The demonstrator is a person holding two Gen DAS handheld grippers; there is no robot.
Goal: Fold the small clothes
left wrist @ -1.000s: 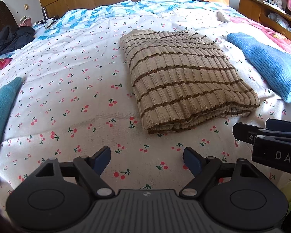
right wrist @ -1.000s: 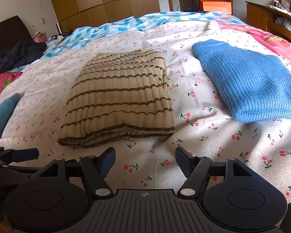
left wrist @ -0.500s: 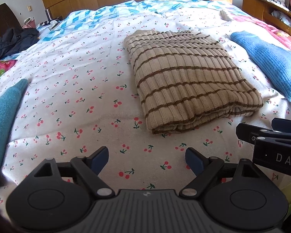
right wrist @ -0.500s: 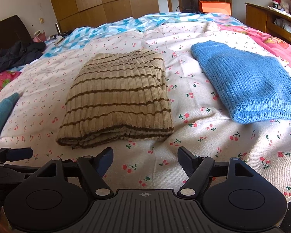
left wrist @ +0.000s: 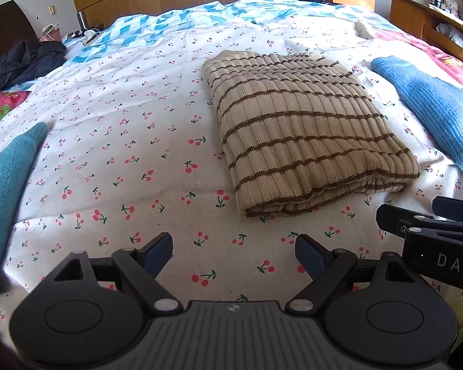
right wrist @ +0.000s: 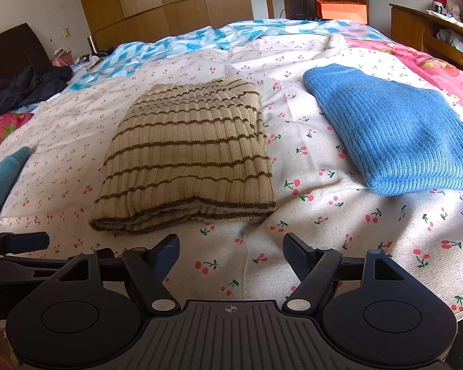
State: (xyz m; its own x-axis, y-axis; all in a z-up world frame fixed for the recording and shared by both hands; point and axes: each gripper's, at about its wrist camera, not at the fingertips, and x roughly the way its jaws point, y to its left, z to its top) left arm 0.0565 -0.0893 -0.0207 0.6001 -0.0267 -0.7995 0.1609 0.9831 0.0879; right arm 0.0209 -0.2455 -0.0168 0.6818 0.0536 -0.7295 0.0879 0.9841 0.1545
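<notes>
A folded beige sweater with brown stripes (left wrist: 302, 135) (right wrist: 188, 157) lies flat in the middle of the bed, its folded edge towards me. My left gripper (left wrist: 233, 246) hovers open over the sheet, short of the sweater's near left corner, with nothing between its fingers. My right gripper (right wrist: 231, 246) is open too, just short of the sweater's near right corner, and holds nothing. Each gripper shows at the edge of the other's view: the right gripper (left wrist: 426, 225) and the left gripper (right wrist: 15, 243).
A folded blue knit sweater (right wrist: 395, 129) (left wrist: 432, 108) lies to the right on the cherry-print sheet (left wrist: 108, 154). A teal garment (left wrist: 6, 191) sits at the left edge. Dark clothes (left wrist: 18, 64) are piled at the far left, and a wooden shelf (right wrist: 432, 34) stands at the right.
The right gripper's jaws have spread a little wider. Both hands and the sweater stay where they were.
</notes>
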